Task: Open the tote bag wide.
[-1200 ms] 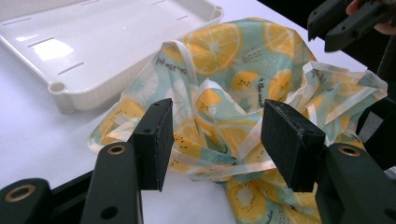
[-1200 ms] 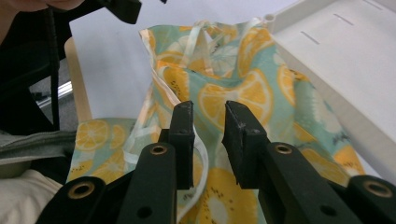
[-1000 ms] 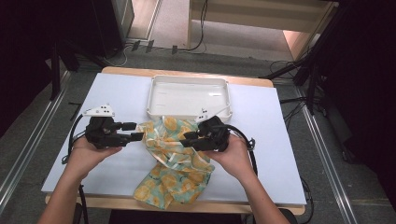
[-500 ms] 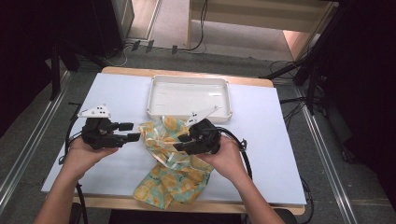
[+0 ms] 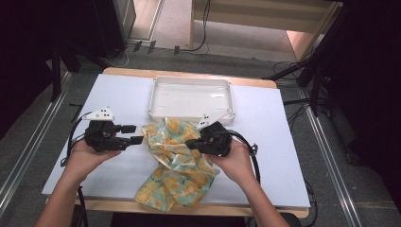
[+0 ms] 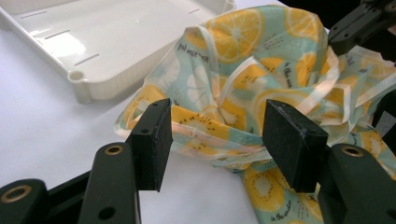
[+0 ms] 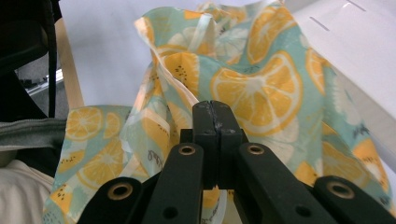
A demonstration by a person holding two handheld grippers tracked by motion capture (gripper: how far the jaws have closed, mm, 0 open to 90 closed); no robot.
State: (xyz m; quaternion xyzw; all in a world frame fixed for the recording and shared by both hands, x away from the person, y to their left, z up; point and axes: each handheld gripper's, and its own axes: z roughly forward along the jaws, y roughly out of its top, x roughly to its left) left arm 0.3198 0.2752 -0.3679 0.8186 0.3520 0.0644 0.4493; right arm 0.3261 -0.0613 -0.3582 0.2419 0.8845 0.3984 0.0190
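Note:
A teal cloth (image 5: 175, 175) printed with orange slices lies crumpled mid-table, running to the front edge. My left gripper (image 5: 137, 134) stands open at its left edge. In the left gripper view (image 6: 215, 135) a rolled hem of the cloth (image 6: 243, 70) lies between the pads without being pressed. My right gripper (image 5: 191, 143) reaches in from the right. Its jaws have just been closing. In the right gripper view (image 7: 211, 109) they meet on a thin fold of the cloth (image 7: 261, 84), which rises behind them.
An empty white tray (image 5: 189, 80) sits at the back of the white table, just behind the cloth; its rim (image 6: 84, 84) is close to the left jaws, and its wall (image 7: 355, 37) is beyond the right ones. Cables trail from both grippers.
The right gripper's jaws have closed together at the cloth's upper fold and the cloth has bunched slightly. The left gripper has stayed put and open.

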